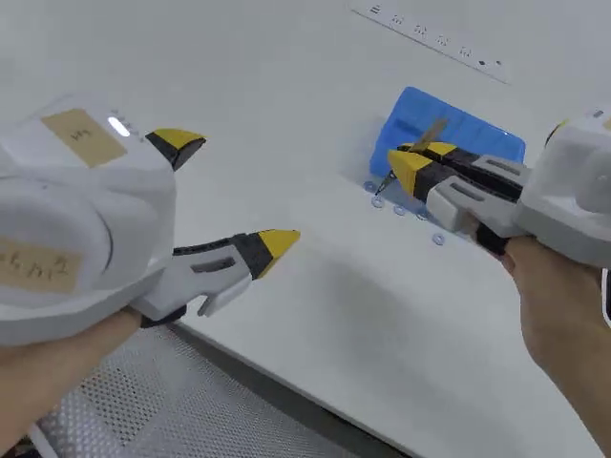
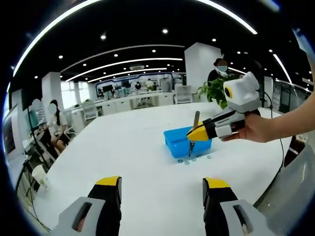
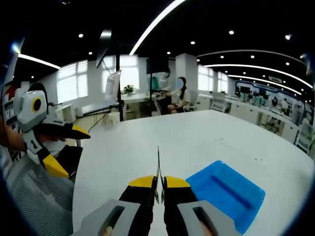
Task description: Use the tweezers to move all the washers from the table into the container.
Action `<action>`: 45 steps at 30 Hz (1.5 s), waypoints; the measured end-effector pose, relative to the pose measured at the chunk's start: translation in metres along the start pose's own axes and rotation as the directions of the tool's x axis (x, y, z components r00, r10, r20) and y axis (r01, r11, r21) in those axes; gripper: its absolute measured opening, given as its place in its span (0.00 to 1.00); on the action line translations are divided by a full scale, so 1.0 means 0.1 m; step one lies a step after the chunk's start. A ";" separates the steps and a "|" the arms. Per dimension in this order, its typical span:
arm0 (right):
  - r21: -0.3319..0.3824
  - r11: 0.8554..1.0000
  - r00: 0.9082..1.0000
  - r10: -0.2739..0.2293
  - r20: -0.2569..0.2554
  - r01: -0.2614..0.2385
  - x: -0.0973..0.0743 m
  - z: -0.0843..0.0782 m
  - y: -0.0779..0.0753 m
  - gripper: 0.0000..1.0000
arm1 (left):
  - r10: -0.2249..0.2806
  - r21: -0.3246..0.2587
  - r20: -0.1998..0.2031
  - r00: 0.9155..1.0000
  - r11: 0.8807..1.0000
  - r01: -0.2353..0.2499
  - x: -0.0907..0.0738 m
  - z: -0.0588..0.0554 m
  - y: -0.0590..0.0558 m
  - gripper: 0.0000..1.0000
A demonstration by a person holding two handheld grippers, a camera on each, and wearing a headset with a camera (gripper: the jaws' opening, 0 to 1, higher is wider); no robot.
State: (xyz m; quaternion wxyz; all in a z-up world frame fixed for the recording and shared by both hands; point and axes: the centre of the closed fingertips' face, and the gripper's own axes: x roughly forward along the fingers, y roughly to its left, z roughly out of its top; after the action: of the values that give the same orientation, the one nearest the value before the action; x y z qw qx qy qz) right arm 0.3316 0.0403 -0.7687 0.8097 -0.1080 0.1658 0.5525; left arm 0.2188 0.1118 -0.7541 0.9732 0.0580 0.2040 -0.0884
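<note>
1. Left gripper (image 2: 162, 183): we find its jaws spread wide with nothing between them. It hovers above the table (image 1: 363, 315), well apart from the work.
2. Right gripper (image 3: 160, 183): we find its jaws clamped on the tweezers (image 3: 158, 167), which stand out between the two tips.
3. Tweezers position: in the head view the tips point down at the table, just beside the near corner of the container (image 1: 468, 129).
4. Tweezers load: we cannot tell whether a washer sits between the tips, as they are too small to read.
5. Washers (image 1: 399, 210): we count at least four or five lying flat on the table in a loose row, just beside the container's near edge.
6. Container contents: the part of the blue floor visible in the right gripper view looks bare.
7. Progress: we judge the task to be at or near its start. The tool is in hand, but every washer we can see is on the table and has not yet been moved.
</note>
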 end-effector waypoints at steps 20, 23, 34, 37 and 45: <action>0.029 0.999 0.999 -0.038 -0.019 0.038 0.31 -0.31 -0.35 0.03 | 0.113 -0.038 -0.022 0.993 0.993 -0.114 0.04 -0.07 0.23 0.92; 0.031 0.999 0.999 -0.029 -0.022 0.030 0.34 -0.33 -0.35 0.03 | 0.116 -0.035 -0.038 0.992 0.992 -0.118 0.06 -0.11 0.23 0.93; -0.004 1.000 0.999 -0.021 -0.033 0.021 0.36 -0.36 -0.37 0.04 | 0.095 -0.013 -0.096 0.991 0.995 -0.097 0.07 -0.20 0.19 0.89; 0.023 1.000 1.000 -0.017 -0.023 0.018 0.37 -0.36 -0.39 0.04 | 0.092 -0.016 -0.100 0.991 0.995 -0.094 0.06 -0.21 0.18 0.88; 0.010 1.000 0.999 -0.011 -0.038 0.011 0.40 -0.37 -0.39 0.02 | 0.090 -0.007 -0.110 0.990 0.996 -0.091 0.06 -0.23 0.18 0.89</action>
State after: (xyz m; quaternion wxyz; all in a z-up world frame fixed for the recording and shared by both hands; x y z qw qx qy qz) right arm 0.3757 0.0469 -0.8182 0.8099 -0.1154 0.1832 0.5451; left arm 0.2186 0.1315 -0.7760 0.9640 0.0660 0.2547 -0.0395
